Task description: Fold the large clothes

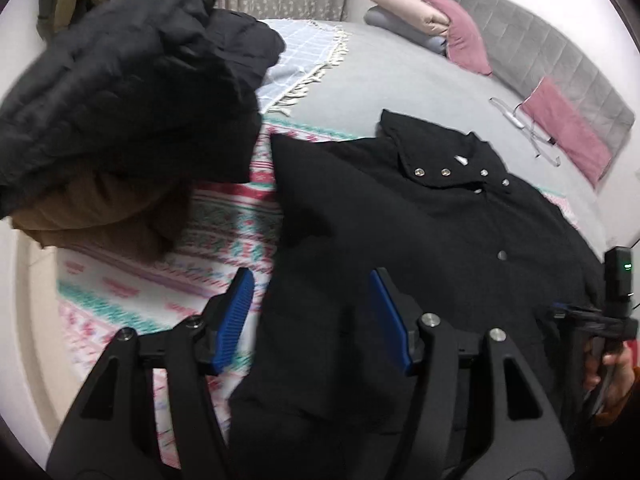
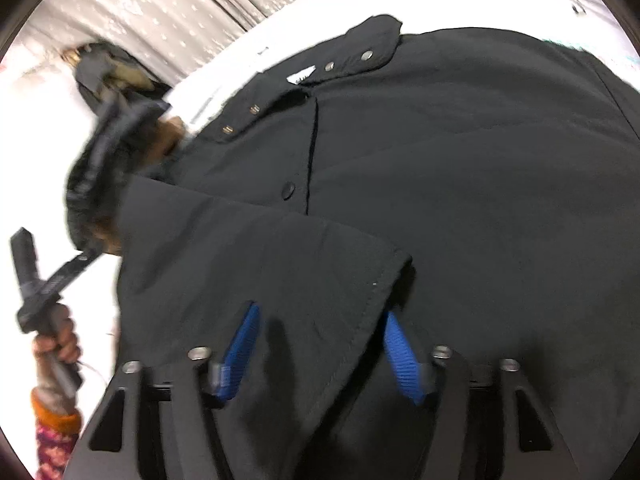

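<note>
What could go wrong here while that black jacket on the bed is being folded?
Some guesses. The folded-over sleeve flap lies loose on the black jacket; the right claw, open over its edge, might drag it askew. The stack of folded clothes sits beside the jacket, so the open left claw could bump it. The snap buttons at the collar might bunch a later fold.

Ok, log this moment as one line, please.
phase: folding | black jacket flat on bed, sleeve folded across front | left claw open, empty | right claw open over sleeve cuff | folded clothes pile beside
</note>
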The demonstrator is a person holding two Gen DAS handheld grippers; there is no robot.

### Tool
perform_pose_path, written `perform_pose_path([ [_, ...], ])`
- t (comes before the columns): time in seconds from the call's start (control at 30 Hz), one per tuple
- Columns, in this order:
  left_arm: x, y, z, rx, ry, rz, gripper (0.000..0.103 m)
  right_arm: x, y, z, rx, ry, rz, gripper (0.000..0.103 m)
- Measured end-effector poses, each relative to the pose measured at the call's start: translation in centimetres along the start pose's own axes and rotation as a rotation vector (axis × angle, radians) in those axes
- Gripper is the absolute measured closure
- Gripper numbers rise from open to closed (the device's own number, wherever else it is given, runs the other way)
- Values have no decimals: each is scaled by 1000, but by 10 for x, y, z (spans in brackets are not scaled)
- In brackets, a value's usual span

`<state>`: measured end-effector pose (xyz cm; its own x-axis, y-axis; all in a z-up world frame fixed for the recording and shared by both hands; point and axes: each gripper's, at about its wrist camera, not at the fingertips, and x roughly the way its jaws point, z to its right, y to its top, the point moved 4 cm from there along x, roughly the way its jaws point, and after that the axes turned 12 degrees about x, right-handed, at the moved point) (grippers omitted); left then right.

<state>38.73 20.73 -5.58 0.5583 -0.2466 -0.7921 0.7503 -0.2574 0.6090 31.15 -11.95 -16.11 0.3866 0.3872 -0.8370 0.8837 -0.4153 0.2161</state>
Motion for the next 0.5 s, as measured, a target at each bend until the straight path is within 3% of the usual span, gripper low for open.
perform_pose_path([
  [0.03, -1, 0, 4, 12, -6, 16, 61, 6, 4, -8, -47, -48, 14, 91],
  [0.07, -1, 6, 9, 32, -7, 31, 69, 5, 10, -20, -92, -59, 29, 92],
  [0.17, 5, 22, 18, 60, -25, 80, 78, -31, 40, -54, -174, -33, 185, 96],
  [0.23, 14, 34, 26, 78, -51, 105, 78, -56, 58, -66, -194, -32, 273, 97],
  [0.3, 36, 41, 25, 93, -36, 86, 78, -60, 67, -70, -232, -83, 301, 97],
  [0.33, 47, 43, 24, 97, -15, 70, 78, -54, 71, -69, -249, -115, 299, 96],
  [0.5, 111, 38, -7, 74, 273, -110, 78, 8, 77, -44, -263, -215, 207, 96],
])
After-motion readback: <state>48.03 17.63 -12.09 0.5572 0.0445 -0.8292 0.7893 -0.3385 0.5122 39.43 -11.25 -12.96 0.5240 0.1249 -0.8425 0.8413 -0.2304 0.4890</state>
